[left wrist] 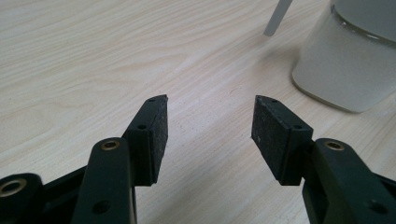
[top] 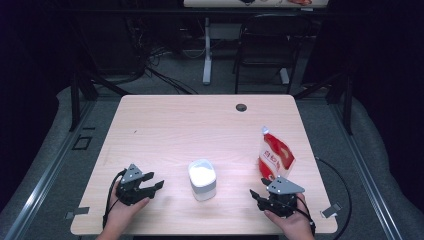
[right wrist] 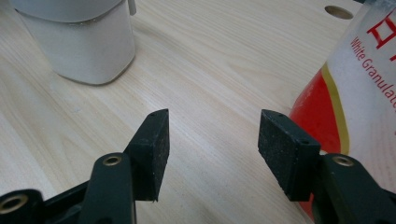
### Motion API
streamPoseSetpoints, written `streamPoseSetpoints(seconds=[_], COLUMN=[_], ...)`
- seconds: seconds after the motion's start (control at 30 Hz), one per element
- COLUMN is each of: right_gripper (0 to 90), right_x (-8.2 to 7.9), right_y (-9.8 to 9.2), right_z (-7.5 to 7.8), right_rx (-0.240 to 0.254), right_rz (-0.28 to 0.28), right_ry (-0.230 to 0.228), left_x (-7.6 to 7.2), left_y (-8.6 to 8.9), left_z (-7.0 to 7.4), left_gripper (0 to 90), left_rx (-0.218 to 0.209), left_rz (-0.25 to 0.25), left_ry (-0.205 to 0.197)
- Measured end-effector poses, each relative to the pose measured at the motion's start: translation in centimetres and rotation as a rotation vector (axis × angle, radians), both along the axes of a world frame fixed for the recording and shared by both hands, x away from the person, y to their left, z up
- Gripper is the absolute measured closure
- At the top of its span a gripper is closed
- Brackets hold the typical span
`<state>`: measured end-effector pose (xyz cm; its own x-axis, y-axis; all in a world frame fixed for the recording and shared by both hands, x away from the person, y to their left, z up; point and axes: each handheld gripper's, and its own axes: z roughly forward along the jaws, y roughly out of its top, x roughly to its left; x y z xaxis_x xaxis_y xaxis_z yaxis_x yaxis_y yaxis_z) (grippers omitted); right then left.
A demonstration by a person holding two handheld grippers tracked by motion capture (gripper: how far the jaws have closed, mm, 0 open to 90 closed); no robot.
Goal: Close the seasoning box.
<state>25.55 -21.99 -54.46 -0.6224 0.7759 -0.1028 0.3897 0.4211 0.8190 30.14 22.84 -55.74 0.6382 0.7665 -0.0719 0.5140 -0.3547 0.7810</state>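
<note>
Two black jaws of the left gripper point(left wrist: 208, 126) up close, wide apart, with bare wood between them and nothing held. Dark rough pads point(left wrist: 275, 135) on the inner faces, brass screws further back. Just past the right jaw, near but not touching: a white container point(left wrist: 345, 65), round-cornered, up in the far right of the left gripper view. Thin white stick-like shape point(left wrist: 278, 17) beyond it, too cut off to tell what.

Same look on the right gripper point(right wrist: 213, 140): jaws spread wide, empty, only table in the gap. Right beside its right jaw, a red and white pouch point(right wrist: 359, 88) with the words "White Granulated" on it; touching or just apart, cannot tell. Same white container point(right wrist: 84, 46) off to the far left, well apart from the jaws.

From the high view: left gripper point(top: 150, 186) low on the left in a hand point(top: 122, 207), right gripper point(top: 262, 192) low on the right in the other hand point(top: 290, 220). White container point(top: 202, 179) standing upright between the two, near the front edge of the wooden table point(top: 200, 120). Pouch point(top: 275, 157) standing upright just behind the right gripper. Small dark hole point(top: 241, 107) near the far edge. Black chair point(top: 267, 45) and cables point(top: 160, 75) on the floor beyond.
</note>
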Motion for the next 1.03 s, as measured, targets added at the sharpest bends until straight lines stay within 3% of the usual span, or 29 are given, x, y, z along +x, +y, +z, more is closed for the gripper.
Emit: streamPoseSetpoints(seconds=[0.53,1.03], right_gripper=[43.8,43.8], right_x=[0.20,0.27], right_y=[0.75,0.78], right_z=[-0.38,-0.56], right_rx=[-0.030,-0.033], right_rz=[0.044,0.048], right_ry=[0.019,0.028], left_x=[0.21,0.30], left_y=[0.80,0.64], left_z=[-0.12,-0.15], left_gripper=[46.3,46.0], left_rx=[-0.009,-0.008], left_rz=[0.016,0.012], left_ry=[0.007,0.013])
